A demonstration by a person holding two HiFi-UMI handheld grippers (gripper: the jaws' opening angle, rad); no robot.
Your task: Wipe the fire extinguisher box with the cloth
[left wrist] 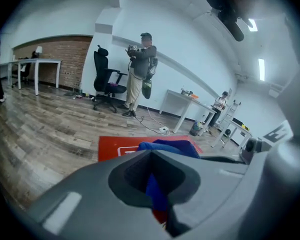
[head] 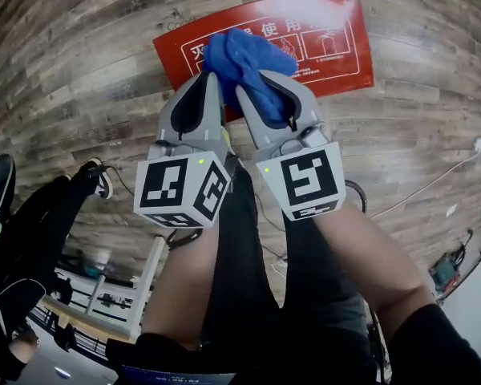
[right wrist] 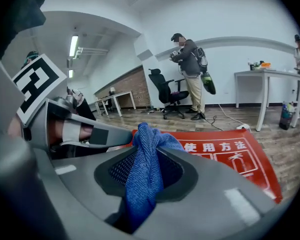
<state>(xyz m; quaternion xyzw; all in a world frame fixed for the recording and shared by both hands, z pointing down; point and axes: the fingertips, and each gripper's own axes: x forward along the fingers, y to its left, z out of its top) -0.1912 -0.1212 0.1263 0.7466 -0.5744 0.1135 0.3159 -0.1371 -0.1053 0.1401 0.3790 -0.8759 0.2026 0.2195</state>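
Nearest the lens: the person's arms (head: 361,247), then left marker cube (head: 182,191) and right marker cube (head: 309,184), side by side. Just beyond, left gripper (head: 213,77) and right gripper (head: 252,87), tips close together over the fire extinguisher box (head: 329,38).

Right gripper clamped on the blue cloth (head: 240,58): thick fold bunched through the gap between the jaws and out past the tips. Left gripper closed as well, a thin strip of the same cloth in the slit, red showing below it.

Box flat on the wood-plank floor (head: 64,54), red face up, near edge screened by cloth and both grippers.

White print on the red face: "使用方法", with framed pictograms alongside; other characters covered or too small to read.

Around: white cable (head: 433,183) across the floor on the right; standing person (right wrist: 190,69) beside a black office chair (right wrist: 165,91); white bench (right wrist: 267,84) against the wall; seated person (left wrist: 221,101) farther off; brick wall (left wrist: 65,59) at the far end.
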